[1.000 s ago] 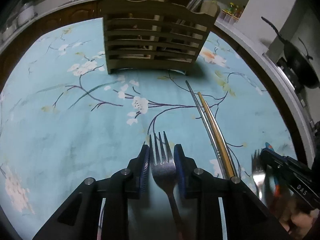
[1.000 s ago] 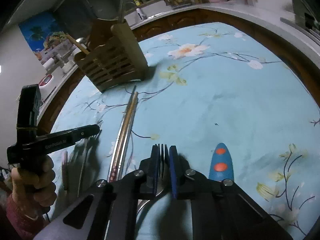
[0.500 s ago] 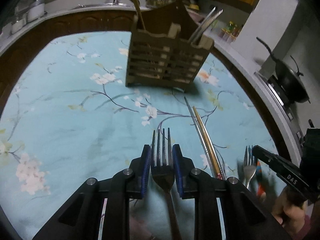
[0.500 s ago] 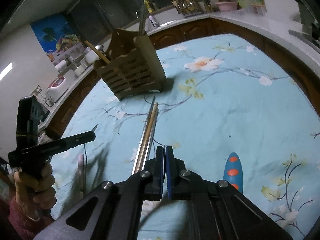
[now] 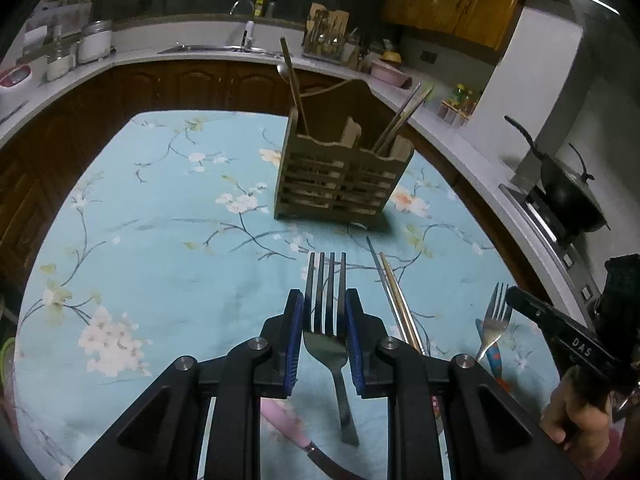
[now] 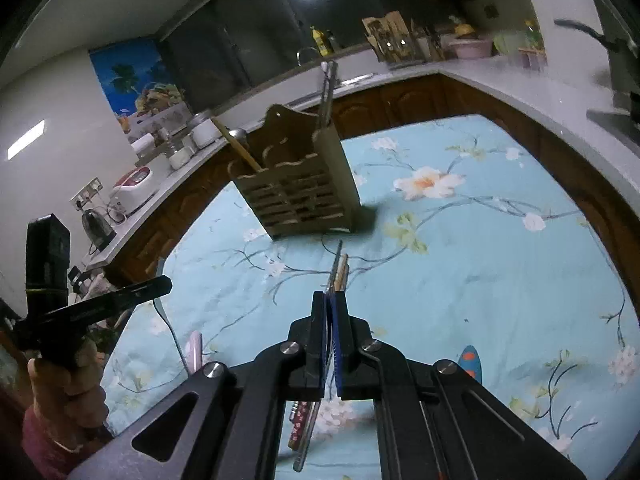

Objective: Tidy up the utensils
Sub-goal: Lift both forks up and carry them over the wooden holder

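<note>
Forks are in hand: the left gripper (image 5: 325, 320) clamps a fork (image 5: 326, 312), the right gripper (image 6: 330, 334) pinches another fork (image 6: 310, 432), lifted above the tabletop (image 5: 160, 240). Next, carry both to the holder (image 5: 344, 176) at twelve o'clock.

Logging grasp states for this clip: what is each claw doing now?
Left claw: closed on a steel fork.
Right claw: closed on a second fork, held edge-on.
</note>
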{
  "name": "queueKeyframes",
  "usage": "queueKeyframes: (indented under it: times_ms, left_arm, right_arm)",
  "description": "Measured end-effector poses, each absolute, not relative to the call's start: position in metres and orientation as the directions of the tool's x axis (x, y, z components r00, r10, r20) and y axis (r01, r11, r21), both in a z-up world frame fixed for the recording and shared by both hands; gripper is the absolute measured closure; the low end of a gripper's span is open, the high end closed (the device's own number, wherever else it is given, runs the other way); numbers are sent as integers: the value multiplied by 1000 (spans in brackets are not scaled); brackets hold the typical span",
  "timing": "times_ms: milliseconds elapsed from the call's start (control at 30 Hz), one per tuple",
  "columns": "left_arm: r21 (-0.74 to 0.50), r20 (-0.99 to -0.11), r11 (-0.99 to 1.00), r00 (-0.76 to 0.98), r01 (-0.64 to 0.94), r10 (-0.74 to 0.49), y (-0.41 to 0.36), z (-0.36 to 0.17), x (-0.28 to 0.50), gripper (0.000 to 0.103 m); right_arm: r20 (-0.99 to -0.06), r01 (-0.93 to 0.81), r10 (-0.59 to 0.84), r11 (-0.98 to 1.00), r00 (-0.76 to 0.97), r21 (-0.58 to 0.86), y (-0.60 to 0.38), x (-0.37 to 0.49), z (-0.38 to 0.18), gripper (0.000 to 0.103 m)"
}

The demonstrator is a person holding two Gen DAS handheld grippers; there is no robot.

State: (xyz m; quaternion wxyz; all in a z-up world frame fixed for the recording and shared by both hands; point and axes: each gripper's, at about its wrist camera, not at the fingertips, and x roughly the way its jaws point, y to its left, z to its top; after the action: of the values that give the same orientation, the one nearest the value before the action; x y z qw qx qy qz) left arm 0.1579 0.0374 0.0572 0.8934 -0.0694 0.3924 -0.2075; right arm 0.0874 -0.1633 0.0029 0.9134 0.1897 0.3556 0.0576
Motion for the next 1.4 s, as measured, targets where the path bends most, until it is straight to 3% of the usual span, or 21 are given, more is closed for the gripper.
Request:
queueKeyframes:
  times_ms: [567,1400]
  left_arm:
    - [-300,-583,902,689,310,-430,63,101,148,85]
    - [-297,-410,902,812,313,-416,62,156,213,85]
  right_arm:
    - [-546,2,189,944,816,329,-167,100,45,100]
    - [-339,2,78,973,938,230,-193,182,129,100]
